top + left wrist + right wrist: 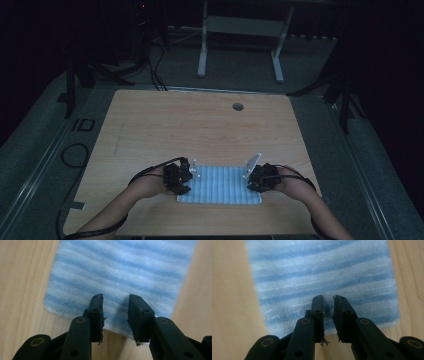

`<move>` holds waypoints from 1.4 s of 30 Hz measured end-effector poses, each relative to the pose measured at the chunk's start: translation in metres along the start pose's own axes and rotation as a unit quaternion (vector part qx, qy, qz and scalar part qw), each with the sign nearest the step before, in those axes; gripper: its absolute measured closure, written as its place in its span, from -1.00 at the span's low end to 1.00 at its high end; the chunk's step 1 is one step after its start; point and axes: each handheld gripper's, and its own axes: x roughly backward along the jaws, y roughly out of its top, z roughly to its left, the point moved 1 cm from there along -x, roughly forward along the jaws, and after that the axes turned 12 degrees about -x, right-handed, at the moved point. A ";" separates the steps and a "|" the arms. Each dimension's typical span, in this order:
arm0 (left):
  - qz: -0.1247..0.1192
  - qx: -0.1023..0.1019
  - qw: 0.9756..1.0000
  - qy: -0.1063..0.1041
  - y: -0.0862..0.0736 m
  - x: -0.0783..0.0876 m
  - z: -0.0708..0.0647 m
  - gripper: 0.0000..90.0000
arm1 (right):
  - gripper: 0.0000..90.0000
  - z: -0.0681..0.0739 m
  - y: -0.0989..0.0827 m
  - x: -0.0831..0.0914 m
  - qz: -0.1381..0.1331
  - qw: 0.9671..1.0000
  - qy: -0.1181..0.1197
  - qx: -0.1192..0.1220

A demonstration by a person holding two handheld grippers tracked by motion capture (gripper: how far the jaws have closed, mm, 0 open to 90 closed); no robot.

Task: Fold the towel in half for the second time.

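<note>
Both grippers, left point(190, 176) and right point(252, 178), are hovering half open, holding nothing, over the short ends of the striped cloth point(220, 184) lying flat near me on the table point(200, 125); I am judging nothing is folded yet.

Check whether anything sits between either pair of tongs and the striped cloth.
Nothing visible does. The left tongs and right tongs are both open, each directly over an end edge of the blue-and-white striped cloth, which lies flat on the wooden table.
</note>
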 end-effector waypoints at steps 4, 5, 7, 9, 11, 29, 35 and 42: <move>-0.007 0.017 1.000 0.004 -0.003 -0.002 0.012 0.45 | 0.73 -0.014 0.005 -0.005 -0.007 1.000 0.004 -0.015; -0.006 0.018 1.000 0.004 -0.003 -0.002 0.015 0.45 | 0.73 -0.018 0.007 -0.006 -0.009 1.000 0.008 -0.023; -0.006 0.021 1.000 0.003 -0.004 -0.002 0.021 0.45 | 0.73 -0.026 0.009 -0.007 -0.012 0.999 0.016 -0.027; -0.003 0.023 1.000 0.003 -0.003 -0.003 0.027 0.45 | 0.73 -0.033 0.013 -0.009 -0.015 0.999 0.015 -0.036; 0.001 0.026 1.000 0.008 -0.003 -0.003 0.035 0.45 | 0.73 -0.039 0.017 -0.010 -0.015 0.999 0.014 -0.039; 0.019 0.036 0.999 0.000 -0.003 -0.006 0.070 0.42 | 0.72 -0.070 0.040 -0.015 0.010 0.998 0.034 -0.055; 0.017 0.039 0.999 0.005 -0.001 -0.001 0.070 0.32 | 0.62 -0.069 0.047 -0.006 0.014 0.998 0.029 -0.045; -0.061 0.118 0.991 0.015 -0.005 0.011 0.070 -0.39 | -0.01 -0.064 0.043 0.013 -0.070 0.995 0.036 -0.059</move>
